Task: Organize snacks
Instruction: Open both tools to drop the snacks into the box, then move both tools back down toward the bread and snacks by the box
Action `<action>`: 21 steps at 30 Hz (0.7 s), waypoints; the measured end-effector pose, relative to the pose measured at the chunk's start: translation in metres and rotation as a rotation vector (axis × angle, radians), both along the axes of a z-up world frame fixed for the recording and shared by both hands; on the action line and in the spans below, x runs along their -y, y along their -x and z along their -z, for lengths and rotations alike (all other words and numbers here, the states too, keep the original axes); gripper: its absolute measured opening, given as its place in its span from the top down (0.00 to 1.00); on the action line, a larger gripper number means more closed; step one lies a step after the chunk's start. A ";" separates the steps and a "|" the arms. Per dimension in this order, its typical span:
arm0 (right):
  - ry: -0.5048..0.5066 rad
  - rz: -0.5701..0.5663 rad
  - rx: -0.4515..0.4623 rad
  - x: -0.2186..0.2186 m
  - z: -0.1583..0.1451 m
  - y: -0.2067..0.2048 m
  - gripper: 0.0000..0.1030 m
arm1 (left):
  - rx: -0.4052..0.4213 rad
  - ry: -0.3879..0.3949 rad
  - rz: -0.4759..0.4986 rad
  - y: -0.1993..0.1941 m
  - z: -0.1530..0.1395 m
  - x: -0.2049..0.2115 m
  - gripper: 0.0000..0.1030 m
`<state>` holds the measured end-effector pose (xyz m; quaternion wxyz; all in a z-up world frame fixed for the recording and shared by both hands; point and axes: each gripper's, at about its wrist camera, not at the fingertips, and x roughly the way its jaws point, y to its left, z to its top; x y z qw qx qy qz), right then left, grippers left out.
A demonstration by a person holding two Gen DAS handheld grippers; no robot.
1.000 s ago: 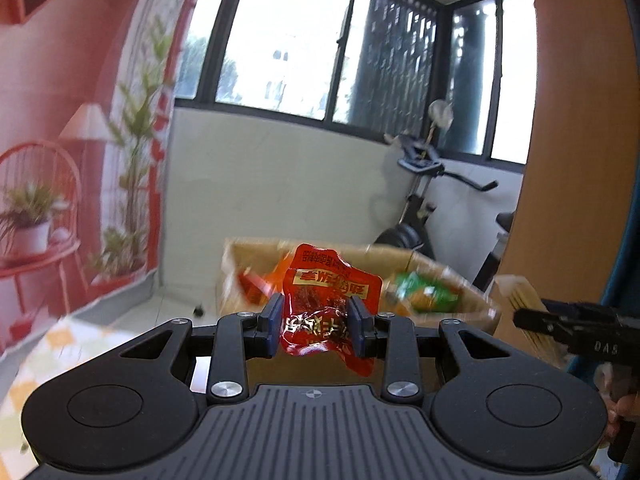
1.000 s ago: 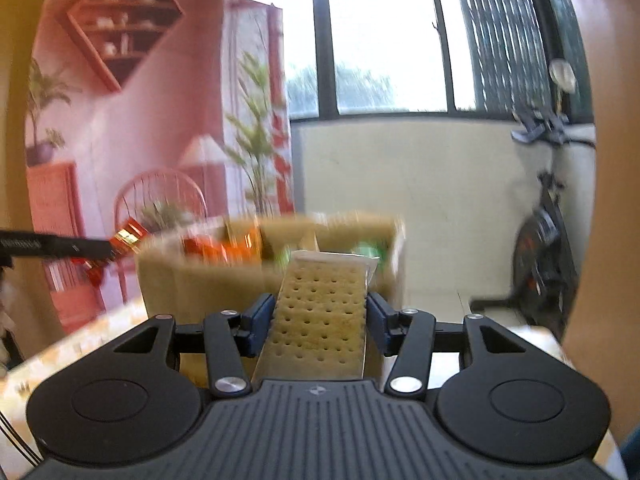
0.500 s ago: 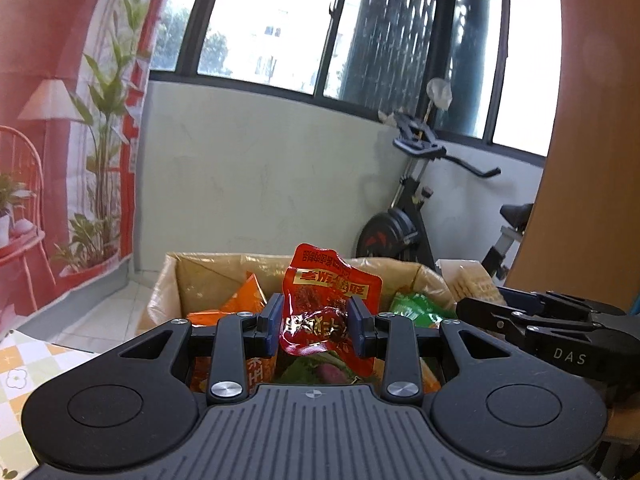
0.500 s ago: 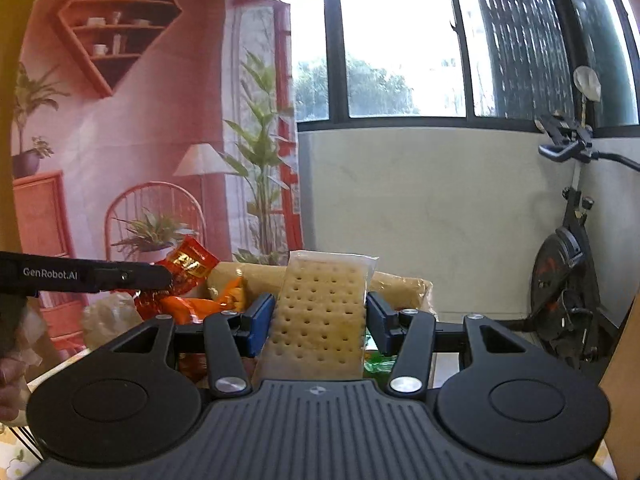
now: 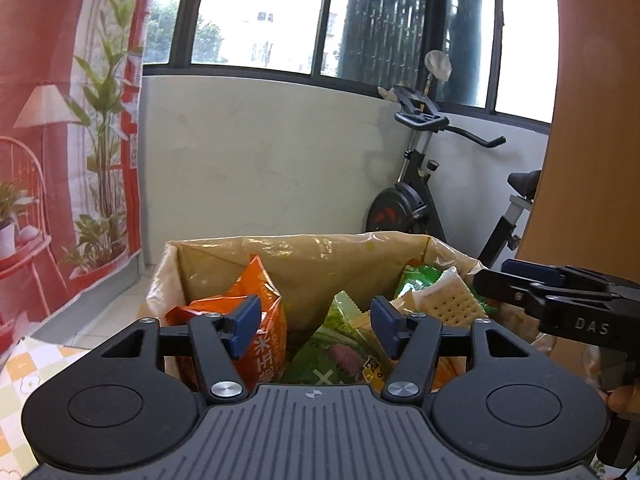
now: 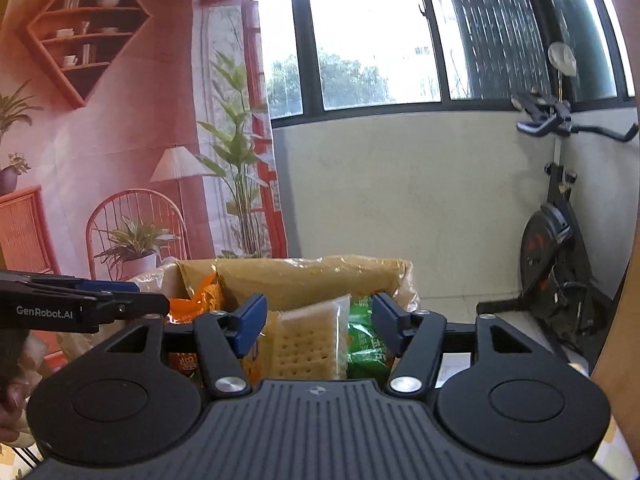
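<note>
Balcony window behind | box (image 5: 304,258) plastic-lined | cracker pack (image 6: 310,344) clear-wrapped, upright

Each wrist view looks forward along its own fingers, tilted slightly down, from close above the near rim of the lined cardboard box (image 5: 208,248) of snacks. Both share that box (image 6: 304,276), the window wall and the exercise bike (image 5: 416,200) (image 6: 560,240), and each catches the other gripper at its edge.
</note>
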<state>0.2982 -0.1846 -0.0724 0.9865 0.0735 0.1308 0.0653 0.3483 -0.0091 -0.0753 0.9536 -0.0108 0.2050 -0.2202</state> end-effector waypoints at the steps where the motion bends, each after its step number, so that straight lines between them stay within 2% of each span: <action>1: 0.004 -0.002 0.006 -0.001 -0.001 0.004 0.40 | -0.004 0.004 -0.004 0.001 -0.001 -0.003 0.39; 5: 0.008 -0.008 0.032 -0.007 -0.009 0.018 0.40 | -0.012 0.016 -0.017 0.012 -0.007 -0.016 0.35; 13: 0.001 -0.017 0.054 -0.022 -0.010 0.057 0.40 | -0.022 0.026 -0.027 0.041 -0.014 -0.055 0.35; 16: 0.002 -0.007 0.048 -0.027 -0.005 0.071 0.40 | -0.031 0.025 -0.037 0.052 -0.011 -0.071 0.35; 21: -0.038 0.029 0.014 -0.027 0.010 0.092 0.40 | -0.065 -0.023 -0.064 0.062 0.006 -0.088 0.35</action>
